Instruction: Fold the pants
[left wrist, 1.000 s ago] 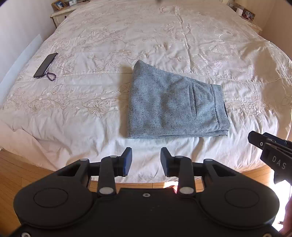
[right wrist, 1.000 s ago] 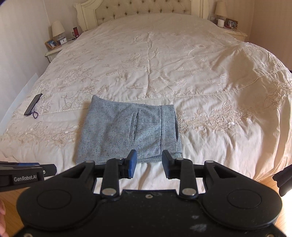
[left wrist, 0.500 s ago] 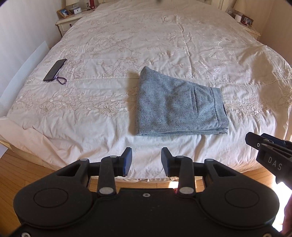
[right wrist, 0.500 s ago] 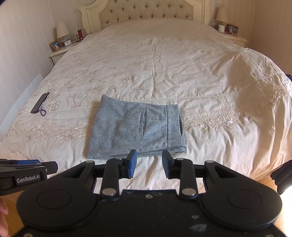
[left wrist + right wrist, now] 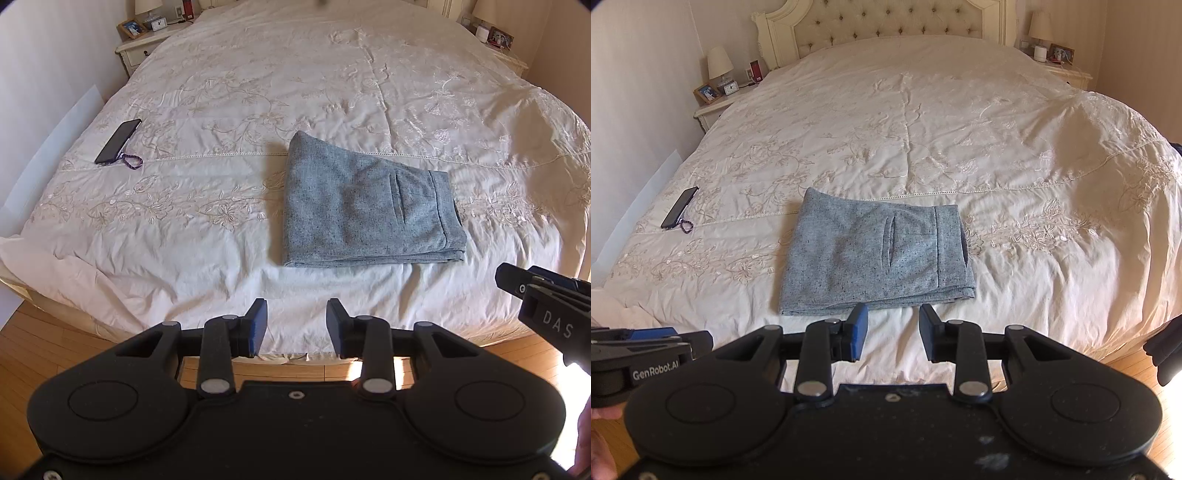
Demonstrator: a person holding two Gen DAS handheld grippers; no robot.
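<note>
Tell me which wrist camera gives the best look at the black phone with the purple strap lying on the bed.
The left wrist view: the black phone with the purple strap appears larger there, with its strap loop distinct on the cream embroidered bedspread. The right wrist view shows the phone smaller, near the frame's left edge.

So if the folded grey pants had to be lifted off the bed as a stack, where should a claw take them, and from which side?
Probably the near edge of the folded pants, close to the waistband corner, coming in low from the foot of the bed. The layers' edges lie stacked there and face both open claws, left claw and right claw, so one pinch could catch every layer.
</note>
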